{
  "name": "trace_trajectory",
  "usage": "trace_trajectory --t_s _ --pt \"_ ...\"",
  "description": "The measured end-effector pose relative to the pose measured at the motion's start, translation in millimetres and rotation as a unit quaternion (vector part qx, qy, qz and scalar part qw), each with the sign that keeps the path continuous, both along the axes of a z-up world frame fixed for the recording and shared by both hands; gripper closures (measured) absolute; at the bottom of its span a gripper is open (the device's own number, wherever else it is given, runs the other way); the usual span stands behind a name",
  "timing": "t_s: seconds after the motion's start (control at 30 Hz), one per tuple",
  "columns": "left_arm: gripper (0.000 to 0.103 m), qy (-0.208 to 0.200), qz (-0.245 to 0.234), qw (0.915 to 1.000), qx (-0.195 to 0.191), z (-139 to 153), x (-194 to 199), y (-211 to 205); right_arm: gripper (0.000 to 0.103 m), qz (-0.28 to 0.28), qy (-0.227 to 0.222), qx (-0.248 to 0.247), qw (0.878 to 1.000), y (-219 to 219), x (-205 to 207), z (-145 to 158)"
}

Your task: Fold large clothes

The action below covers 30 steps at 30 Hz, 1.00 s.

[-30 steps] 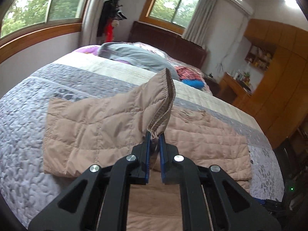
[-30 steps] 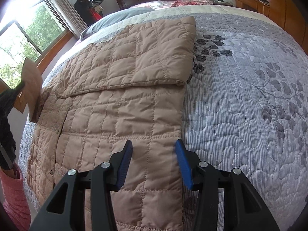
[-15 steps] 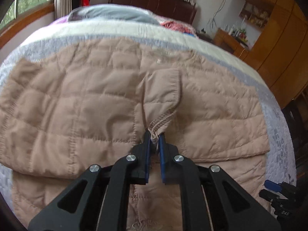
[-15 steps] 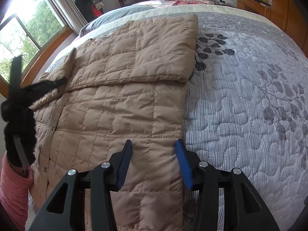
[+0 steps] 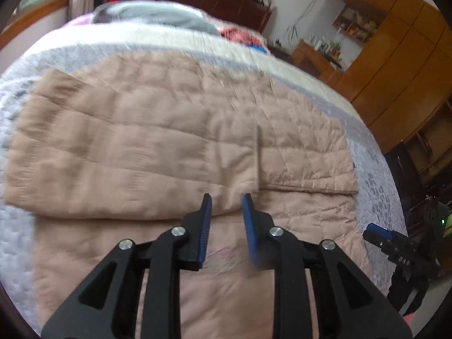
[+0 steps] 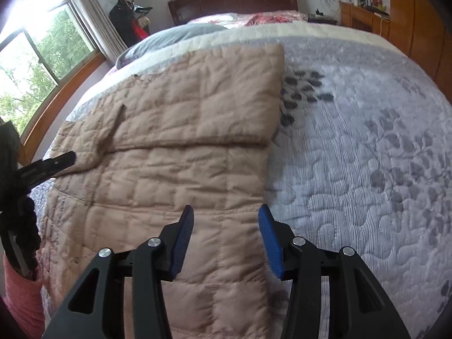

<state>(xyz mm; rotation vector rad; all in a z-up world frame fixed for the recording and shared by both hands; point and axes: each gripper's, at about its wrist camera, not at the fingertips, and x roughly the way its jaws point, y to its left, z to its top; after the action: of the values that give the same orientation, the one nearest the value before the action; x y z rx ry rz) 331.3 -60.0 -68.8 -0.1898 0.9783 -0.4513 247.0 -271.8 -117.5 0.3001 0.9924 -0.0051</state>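
The left gripper (image 5: 226, 206) stands spread, its blue pads apart with nothing between them, poised just over the near edge of a sleeve (image 5: 127, 155) folded flat across the chest of the tan quilted jacket (image 5: 296, 220). The right gripper (image 6: 226, 220) is likewise spread and empty, hovering above the jacket's lower right part, its right pad close to the side hem where tan cloth meets the grey leaf-patterned bedspread (image 6: 367, 169).

The jacket lies flat on the bed, both sleeves folded inward across the body: one sleeve covers the left half in the left wrist view, the other sleeve (image 6: 226, 96) lies across the upper part in the right wrist view, their cuffs meeting near the middle.

The jacket looks light, puffy and soft, so it should bend readily along its stitched seams yet spring back a little after a fold. Its smooth shell is probably slippery, so a thin pinch could slide out. A stitched hem or corner gives the firmest hold; for a fold of the body, the bottom hem corners, one for each gripper, seem the sensible places. The bottom hem itself lies out of view below both grippers.
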Motion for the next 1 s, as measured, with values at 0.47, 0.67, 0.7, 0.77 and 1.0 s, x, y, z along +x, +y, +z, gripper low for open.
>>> trace_trajectory --t_s 0.47,0.67,0.7,0.77,1.0 --pt "0.076 0.046 0.069 0.9908 0.107 -36 65 69 0.055 0.113 0.072 0.054 0.989 112 96 16" --pt "0.076 0.054 0.068 0.9935 0.074 -47 71 76 0.055 0.129 0.088 0.089 0.984 146 143 8" --pt "0.076 0.055 0.067 0.9937 0.071 -47 71 78 0.055 0.132 0.090 0.090 0.983 150 150 6" --pt "0.075 0.055 0.066 0.9943 0.064 -47 71 81 0.056 0.135 0.100 0.091 0.982 162 166 0" --pt "0.075 0.032 0.079 0.9964 0.001 -15 56 103 0.094 0.151 0.092 0.086 0.980 173 180 -5"
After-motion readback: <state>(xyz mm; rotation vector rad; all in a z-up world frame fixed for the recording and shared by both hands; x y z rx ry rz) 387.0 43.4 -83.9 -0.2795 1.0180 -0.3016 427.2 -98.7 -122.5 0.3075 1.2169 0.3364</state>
